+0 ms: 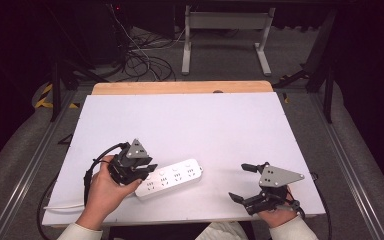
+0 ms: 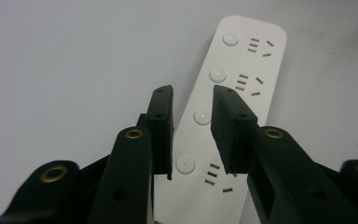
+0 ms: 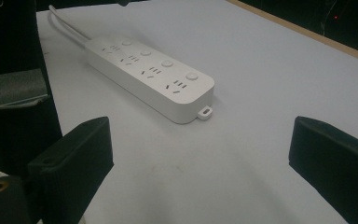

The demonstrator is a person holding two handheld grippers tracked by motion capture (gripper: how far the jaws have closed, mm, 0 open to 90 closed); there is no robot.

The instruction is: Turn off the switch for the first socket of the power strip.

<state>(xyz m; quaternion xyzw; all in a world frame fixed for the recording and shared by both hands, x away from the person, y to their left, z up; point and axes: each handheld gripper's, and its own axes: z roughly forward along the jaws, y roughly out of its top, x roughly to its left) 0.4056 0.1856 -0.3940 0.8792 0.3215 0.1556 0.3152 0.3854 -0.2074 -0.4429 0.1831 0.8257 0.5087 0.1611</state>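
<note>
Your left gripper (image 2: 192,119) hovers part-open over the power strip (image 2: 228,107) at lower left, right gripper (image 1: 246,182) wide and empty, so centre 1 button between the tips before pressing.

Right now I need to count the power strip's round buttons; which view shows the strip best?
The right gripper view: the whole power strip lies unobstructed, four buttons visible. The left gripper view has jaws across it; the high view shows it small, partly under the left gripper.
</note>
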